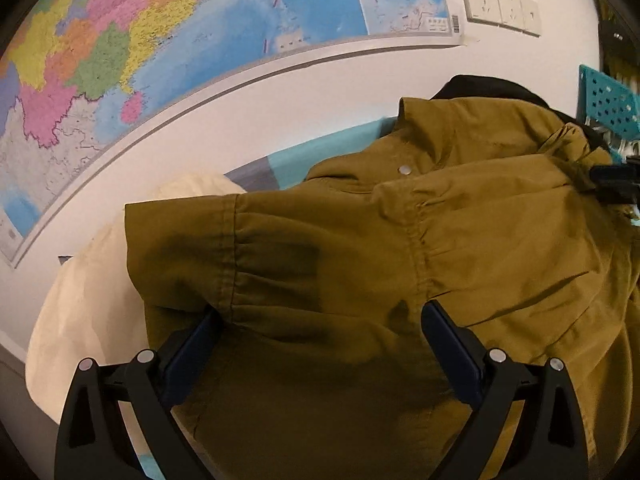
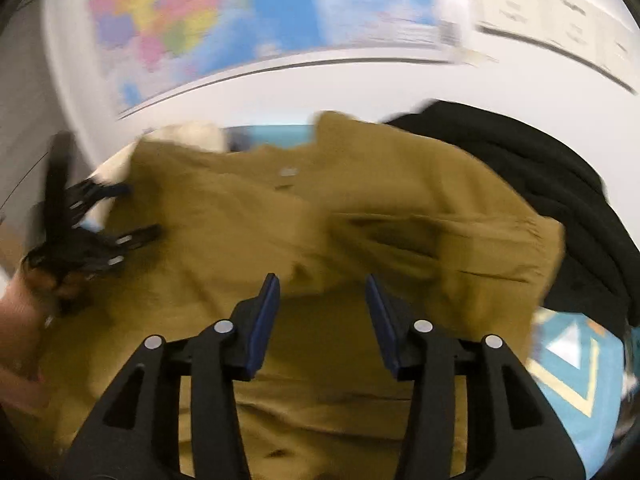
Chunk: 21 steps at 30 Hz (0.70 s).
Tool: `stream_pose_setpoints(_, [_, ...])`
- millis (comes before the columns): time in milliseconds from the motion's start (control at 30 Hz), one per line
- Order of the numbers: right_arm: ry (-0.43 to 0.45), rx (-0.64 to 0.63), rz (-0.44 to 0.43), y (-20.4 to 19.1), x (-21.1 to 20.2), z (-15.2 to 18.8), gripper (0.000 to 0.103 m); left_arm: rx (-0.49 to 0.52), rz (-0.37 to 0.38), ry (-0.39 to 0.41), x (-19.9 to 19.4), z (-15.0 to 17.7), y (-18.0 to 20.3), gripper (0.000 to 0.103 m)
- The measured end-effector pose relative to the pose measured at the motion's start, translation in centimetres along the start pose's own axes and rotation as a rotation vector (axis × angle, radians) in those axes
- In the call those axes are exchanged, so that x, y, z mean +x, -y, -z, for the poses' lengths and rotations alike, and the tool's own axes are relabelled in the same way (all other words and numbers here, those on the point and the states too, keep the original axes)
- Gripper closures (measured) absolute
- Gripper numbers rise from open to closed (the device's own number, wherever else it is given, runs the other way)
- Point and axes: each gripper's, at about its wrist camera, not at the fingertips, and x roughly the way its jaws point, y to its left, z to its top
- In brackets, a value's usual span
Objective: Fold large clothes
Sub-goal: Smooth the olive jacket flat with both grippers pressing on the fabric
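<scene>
An olive-brown jacket (image 1: 460, 216) with a snap button lies spread on the surface, a sleeve folded across its front. My left gripper (image 1: 320, 312) is open, its fingers wide apart over the sleeve cuff area. My right gripper (image 2: 322, 284) is open above the jacket (image 2: 248, 216) near its middle; this view is motion-blurred. The left gripper also shows in the right wrist view (image 2: 138, 212) at the jacket's left edge. Part of the right gripper shows at the right edge of the left wrist view (image 1: 614, 184).
A cream garment (image 1: 80, 292) lies left of the jacket, a black garment (image 2: 540, 184) behind and right. The blue patterned cover (image 2: 576, 364) shows at the right. A wall map (image 1: 160, 40), sockets (image 1: 500, 4) and a teal perforated panel (image 1: 608, 100) stand behind.
</scene>
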Motion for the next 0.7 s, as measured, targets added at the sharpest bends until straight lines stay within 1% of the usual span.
stream_pose_setpoints(67, [-0.037,-0.042,-0.041,-1.2,1.3,-0.2,0.059,-0.001,-0.007,-0.019,0.6,-0.1,0.0,0.007])
stream_pose_setpoints(100, [-0.060,-0.046,-0.040,-1.4,2.4,-0.2,0.059,-0.002,-0.010,-0.029,1.0,-0.1,0.0,0.007])
stream_pose_setpoints(133, [-0.090,-0.028,-0.039,-1.2,3.5,-0.1,0.059,0.000,-0.020,-0.038,1.4,-0.1,0.0,0.007])
stream_pose_setpoints(200, [-0.127,0.032,-0.064,-0.1,5.6,-0.2,0.061,0.012,-0.042,-0.048,2.1,-0.1,0.1,0.007])
stream_pose_setpoints(267, [-0.134,0.070,-0.068,0.5,6.5,-0.1,0.063,0.022,-0.048,-0.032,1.5,0.0,0.2,0.007])
stream_pose_setpoints(300, [-0.128,0.076,-0.073,0.3,6.3,-0.2,0.061,0.021,-0.042,-0.014,0.9,0.1,0.1,0.007])
stream_pose_setpoints(333, [-0.116,0.077,-0.059,0.1,5.6,-0.3,0.059,0.011,-0.031,0.001,0.4,0.2,-0.2,0.007])
stream_pose_setpoints(367, [-0.104,0.078,-0.051,-0.1,5.0,-0.3,0.053,-0.016,-0.008,0.019,-0.7,0.5,-0.9,0.007])
stream_pose_setpoints(400, [-0.082,0.077,-0.058,-0.4,3.9,-0.2,0.049,-0.047,0.022,0.040,-1.9,0.9,-1.6,0.007])
stream_pose_setpoints(467, [-0.055,0.057,-0.084,-1.1,2.2,0.2,0.049,-0.068,0.066,0.091,-4.0,2.0,-2.4,0.007])
stream_pose_setpoints(533, [-0.041,0.029,-0.108,-2.0,0.2,1.0,0.049,-0.068,0.089,0.131,-6.0,3.4,-2.9,0.007])
stream_pose_setpoints(567, [-0.042,0.018,-0.130,-2.3,-0.2,1.3,0.049,-0.063,0.122,0.144,-6.7,4.2,-3.0,0.007])
stream_pose_setpoints(600, [-0.045,0.003,-0.155,-3.0,-0.4,1.6,0.049,-0.055,0.152,0.146,-7.2,4.8,-3.0,0.007])
stream_pose_setpoints(633, [-0.062,-0.018,-0.174,-3.7,-0.3,2.0,0.050,-0.043,0.162,0.139,-7.0,5.1,-2.7,0.007])
stream_pose_setpoints(700, [-0.095,-0.036,-0.163,-4.2,0.5,2.4,0.051,-0.014,0.140,0.091,-6.1,5.9,-2.0,0.007])
